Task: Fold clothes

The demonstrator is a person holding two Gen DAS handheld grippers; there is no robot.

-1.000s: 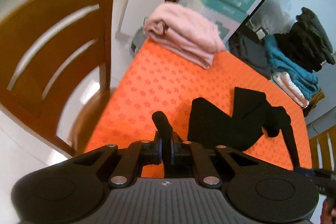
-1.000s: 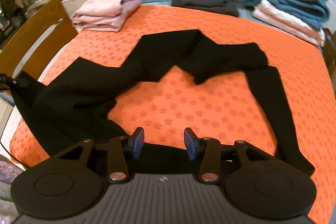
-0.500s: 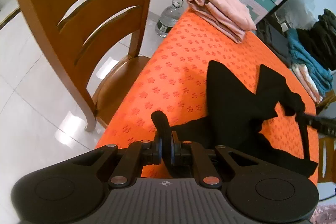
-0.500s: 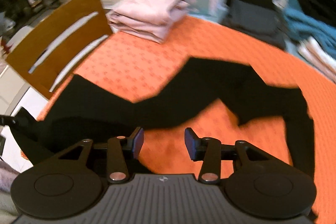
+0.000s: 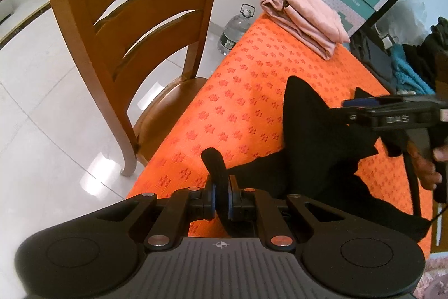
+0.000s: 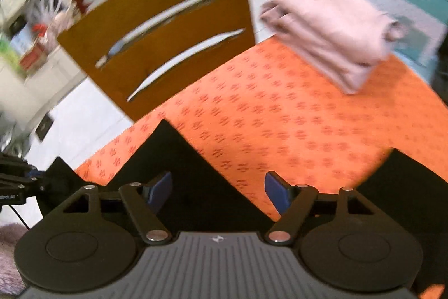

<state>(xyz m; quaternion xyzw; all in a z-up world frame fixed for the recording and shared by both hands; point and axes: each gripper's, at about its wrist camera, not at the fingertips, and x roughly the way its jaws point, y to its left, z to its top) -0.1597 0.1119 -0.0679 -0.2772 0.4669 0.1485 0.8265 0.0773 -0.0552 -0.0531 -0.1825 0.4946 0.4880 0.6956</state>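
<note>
Both tongs matter: the left tongs (image 5: 221, 195) pinch the black garment (image 5: 316, 136), the right tongs (image 6: 218, 187) gape, so pull taut before creasing on the bench (image 5: 246, 91).

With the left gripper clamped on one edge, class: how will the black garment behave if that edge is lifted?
The black garment will probably hang limp: it already lies creased on the orange tablecloth. It seems light, since the left gripper holds a thin bunched fold. The unheld part would likely drag, because the right gripper is open.
</note>
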